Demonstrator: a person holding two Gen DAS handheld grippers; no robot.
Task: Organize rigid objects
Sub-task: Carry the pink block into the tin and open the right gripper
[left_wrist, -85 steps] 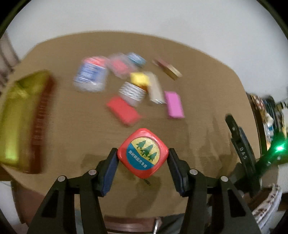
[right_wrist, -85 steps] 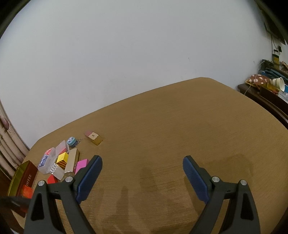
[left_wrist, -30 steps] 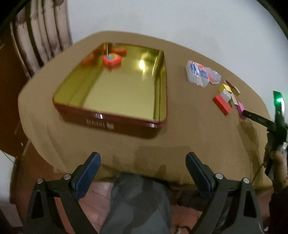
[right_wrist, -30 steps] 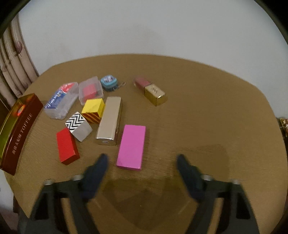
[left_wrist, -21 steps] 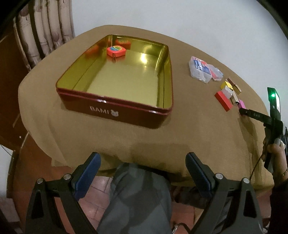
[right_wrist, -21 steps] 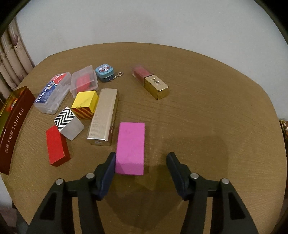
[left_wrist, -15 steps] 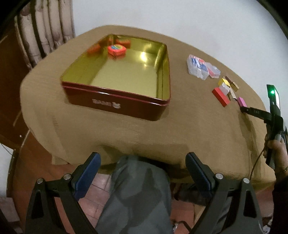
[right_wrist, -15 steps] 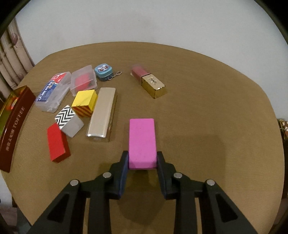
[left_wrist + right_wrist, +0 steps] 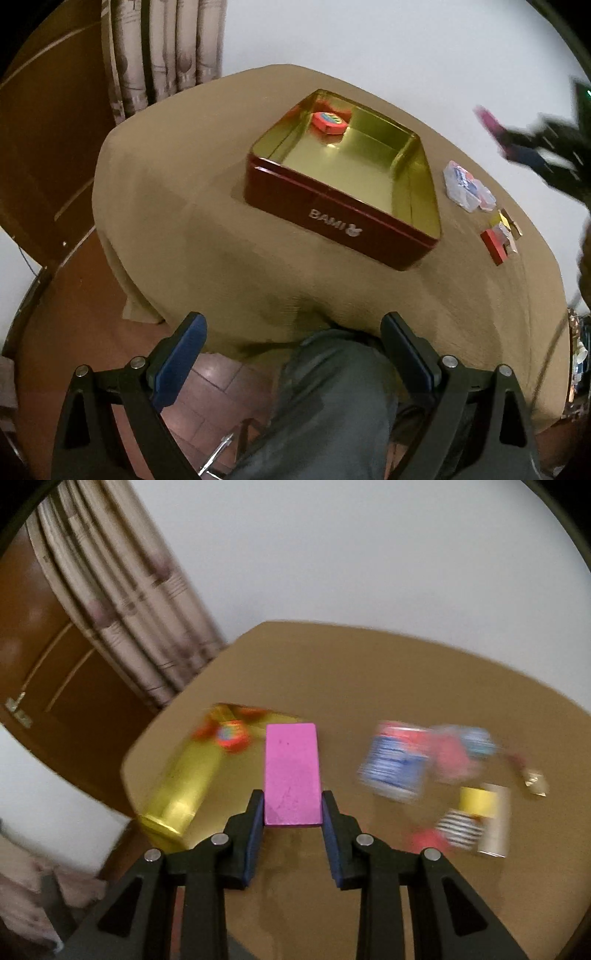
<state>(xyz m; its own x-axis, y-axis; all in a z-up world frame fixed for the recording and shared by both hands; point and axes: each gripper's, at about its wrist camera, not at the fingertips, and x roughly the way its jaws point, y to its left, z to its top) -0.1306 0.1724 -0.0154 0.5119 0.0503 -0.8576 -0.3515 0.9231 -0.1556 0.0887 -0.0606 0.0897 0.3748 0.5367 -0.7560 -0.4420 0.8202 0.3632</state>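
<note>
My right gripper (image 9: 292,808) is shut on a pink block (image 9: 291,771) and holds it in the air above the table, between the tin and the loose objects. It also shows blurred at the upper right of the left wrist view (image 9: 517,144), with the pink block (image 9: 489,120) in it. A red tin with a gold inside (image 9: 343,218) stands on the table and holds a red tape measure (image 9: 330,122) in its far corner. The tin (image 9: 181,786) is blurred in the right wrist view. My left gripper (image 9: 293,349) is open and empty, off the table's near edge above the person's leg.
Several loose objects lie right of the tin: clear plastic boxes (image 9: 467,184), a red block (image 9: 493,245), a yellow block (image 9: 478,801), a zigzag block (image 9: 460,829), a gold bar (image 9: 496,821). A curtain (image 9: 162,51) and a wooden door (image 9: 44,147) stand to the left.
My right gripper has lifted the pink block off the table and swung left toward the tin. My left gripper has drawn back and turned; it stays open.
</note>
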